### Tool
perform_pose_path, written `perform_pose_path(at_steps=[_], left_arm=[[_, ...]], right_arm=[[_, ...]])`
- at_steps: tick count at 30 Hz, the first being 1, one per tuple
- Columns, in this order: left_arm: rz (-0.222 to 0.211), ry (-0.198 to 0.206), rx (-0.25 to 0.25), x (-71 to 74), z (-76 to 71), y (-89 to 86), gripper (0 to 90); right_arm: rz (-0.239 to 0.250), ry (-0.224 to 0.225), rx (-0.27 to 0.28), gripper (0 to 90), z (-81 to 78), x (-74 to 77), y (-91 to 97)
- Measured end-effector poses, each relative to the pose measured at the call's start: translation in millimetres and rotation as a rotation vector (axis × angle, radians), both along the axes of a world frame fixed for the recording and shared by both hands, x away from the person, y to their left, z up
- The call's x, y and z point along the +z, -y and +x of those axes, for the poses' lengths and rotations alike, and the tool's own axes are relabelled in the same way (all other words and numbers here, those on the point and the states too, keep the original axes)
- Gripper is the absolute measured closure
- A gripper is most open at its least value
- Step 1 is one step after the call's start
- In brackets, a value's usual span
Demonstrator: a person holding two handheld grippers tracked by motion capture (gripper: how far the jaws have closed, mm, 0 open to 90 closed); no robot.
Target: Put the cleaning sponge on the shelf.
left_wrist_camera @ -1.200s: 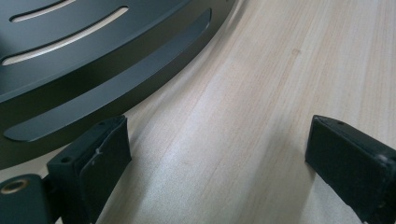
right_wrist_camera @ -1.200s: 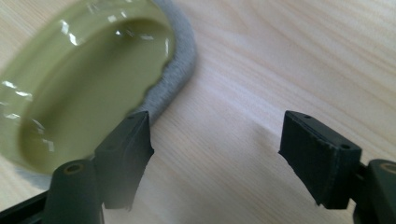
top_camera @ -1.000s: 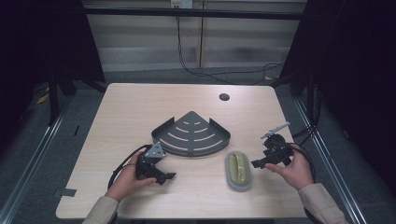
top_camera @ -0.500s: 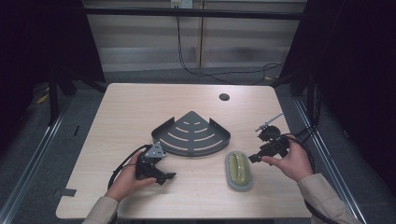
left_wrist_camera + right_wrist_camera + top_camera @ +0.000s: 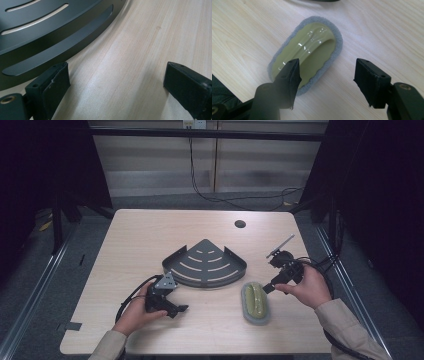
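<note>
Olive-green scrubber (image 5: 255,302) with grey pad lies flat on table (image 5: 150,245)

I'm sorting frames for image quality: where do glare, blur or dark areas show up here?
High view: surroundings fall into black, the table evenly lit. Left gripper view: soft sheen on the wood, the dark rack and jaws slightly blurred. Right gripper view: bright glints on the scrubber's glossy green handle, near jaws soft.

Lab rig — dark-curtained test table (image 5: 150,230).

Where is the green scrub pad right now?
In the high view the green scrub pad lies flat on the table's near right part, just in front of the dark corner rack, beside the right tool.
</note>
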State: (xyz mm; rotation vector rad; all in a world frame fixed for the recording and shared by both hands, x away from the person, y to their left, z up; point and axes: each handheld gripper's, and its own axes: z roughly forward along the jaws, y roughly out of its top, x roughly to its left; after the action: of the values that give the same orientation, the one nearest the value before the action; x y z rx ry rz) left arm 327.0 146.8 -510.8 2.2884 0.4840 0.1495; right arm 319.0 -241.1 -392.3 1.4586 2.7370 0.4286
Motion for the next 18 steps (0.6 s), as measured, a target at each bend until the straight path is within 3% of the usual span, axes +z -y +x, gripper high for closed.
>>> perform_pose_path(at_steps=[11, 18], left_arm=[[0.004, 0.003, -0.004, 0.2, 0.3, -0.2, 6.1], [0.004, 0.003, -0.003, 0.2, 0.3, -0.2, 6.1]], right_arm=[[-0.029, -0.066, 0.022, 38.4, 3.5, -3.3, -18.5], [-0.036, -0.083, 0.033, 40.2, 5.1, -9.1, -27.8]])
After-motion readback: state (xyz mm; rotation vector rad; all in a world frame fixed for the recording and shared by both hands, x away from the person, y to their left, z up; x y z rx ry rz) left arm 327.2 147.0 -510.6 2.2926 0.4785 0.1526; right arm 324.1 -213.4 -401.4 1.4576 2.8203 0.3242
